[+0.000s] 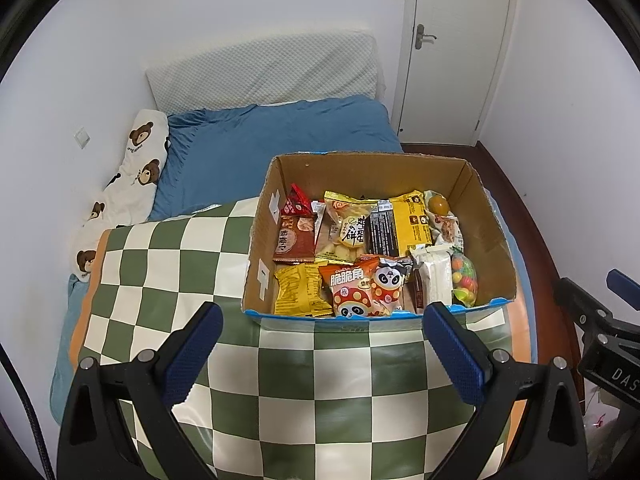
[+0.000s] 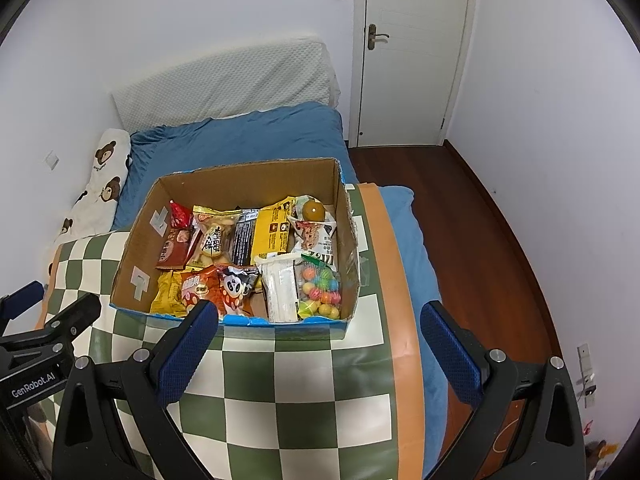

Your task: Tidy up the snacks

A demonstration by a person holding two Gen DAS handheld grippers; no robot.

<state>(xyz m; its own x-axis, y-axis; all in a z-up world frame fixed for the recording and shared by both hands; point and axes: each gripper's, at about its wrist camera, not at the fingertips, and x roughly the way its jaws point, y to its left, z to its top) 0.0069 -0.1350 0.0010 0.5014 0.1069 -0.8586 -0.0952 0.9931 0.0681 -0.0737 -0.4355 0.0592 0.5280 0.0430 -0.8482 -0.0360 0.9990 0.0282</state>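
A cardboard box (image 1: pixel 494 236) (image 2: pixel 132 248) stands on a green-and-white checkered mat (image 1: pixel 312 376) (image 2: pixel 304 380) laid over the bed. It holds several snack packets: a red packet (image 1: pixel 294 240), a yellow packet (image 1: pixel 300 290), a panda packet (image 1: pixel 360 288) (image 2: pixel 232 286), a white wrapped bar (image 1: pixel 434 276) (image 2: pixel 280 284) and a bag of coloured candy balls (image 1: pixel 464 280) (image 2: pixel 320 292). My left gripper (image 1: pixel 322 320) hovers open just before the box's near wall, holding nothing. My right gripper (image 2: pixel 320 320) is open too, empty, in front of the box's right half.
A blue bedsheet (image 1: pixel 260 136) (image 2: pixel 240 136), a bear-print pillow (image 1: pixel 136 176) and a white quilted headboard cushion (image 1: pixel 264 68) lie behind the box. A white door (image 2: pixel 412 52) and a dark wooden floor (image 2: pixel 480 220) are on the right. Each gripper shows at the edge of the other's view.
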